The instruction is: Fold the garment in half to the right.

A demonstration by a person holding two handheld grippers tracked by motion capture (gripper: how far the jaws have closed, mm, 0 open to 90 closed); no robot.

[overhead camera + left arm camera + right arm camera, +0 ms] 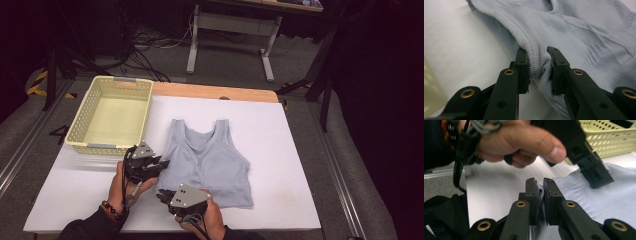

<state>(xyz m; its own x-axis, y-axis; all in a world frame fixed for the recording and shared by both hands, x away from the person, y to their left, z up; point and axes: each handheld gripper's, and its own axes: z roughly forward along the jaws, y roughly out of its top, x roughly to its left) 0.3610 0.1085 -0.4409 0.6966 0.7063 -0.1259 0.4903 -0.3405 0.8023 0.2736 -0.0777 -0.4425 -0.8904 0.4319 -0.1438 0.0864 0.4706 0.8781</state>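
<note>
A light blue sleeveless ribbed top [207, 160] lies flat on the white table cover, hem toward me. My left gripper [164, 164] is at the top's lower left side. In the left gripper view its jaws [537, 62] pinch a bunched fold of the ribbed hem of the top [586, 30]. My right gripper [160, 195] is at the hem's near left corner. In the right gripper view its jaws [541, 187] are shut on a thin edge of the top [614, 200], with the left gripper [596, 177] and the hand that holds it just beyond.
A pale yellow perforated basket [95, 145] stands at the table's left, close behind the left gripper, and its wall [609, 137] is visible in the right gripper view. The white cover [280, 150] spreads to the right of the top. A wooden strip [215, 91] edges the far side.
</note>
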